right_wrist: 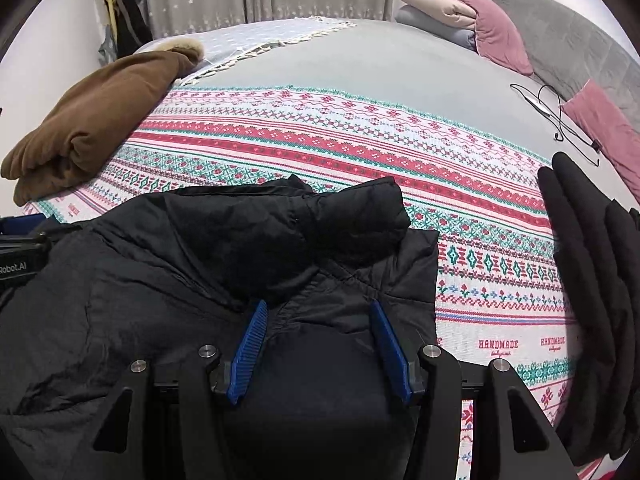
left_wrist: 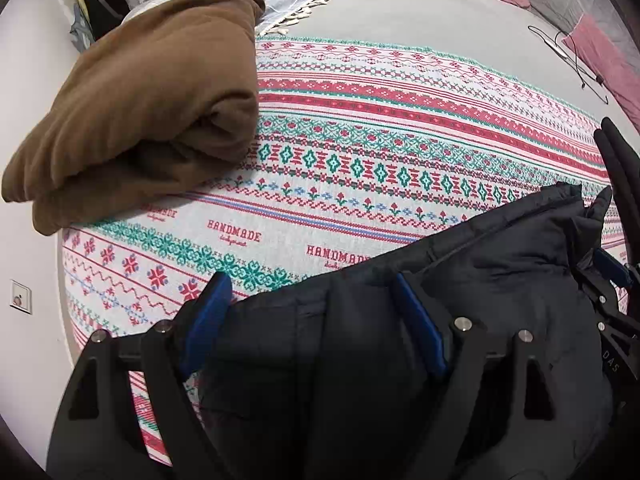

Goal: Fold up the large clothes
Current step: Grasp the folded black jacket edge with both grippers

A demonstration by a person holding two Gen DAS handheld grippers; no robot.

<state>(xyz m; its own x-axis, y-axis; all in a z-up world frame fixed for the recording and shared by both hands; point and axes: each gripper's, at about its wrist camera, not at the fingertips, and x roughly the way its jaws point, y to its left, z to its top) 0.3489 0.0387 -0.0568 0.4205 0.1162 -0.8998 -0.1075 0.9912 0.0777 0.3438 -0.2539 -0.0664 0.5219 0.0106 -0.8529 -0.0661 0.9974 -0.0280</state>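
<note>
The right gripper (right_wrist: 320, 350) pinched a fold of the black padded jacket (right_wrist: 224, 248) at the bed's near edge, seemingly anchoring it; the left gripper (left_wrist: 316, 320) stood wide, straddling the cloth. Beyond, a folded brown coat (left_wrist: 140, 112) lay set aside.

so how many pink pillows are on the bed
2. One pink pillow leans against the grey headboard at the far right, beside a folded beige one. The other lies nearer, at the right edge by the black cable. More may be hidden.
</note>
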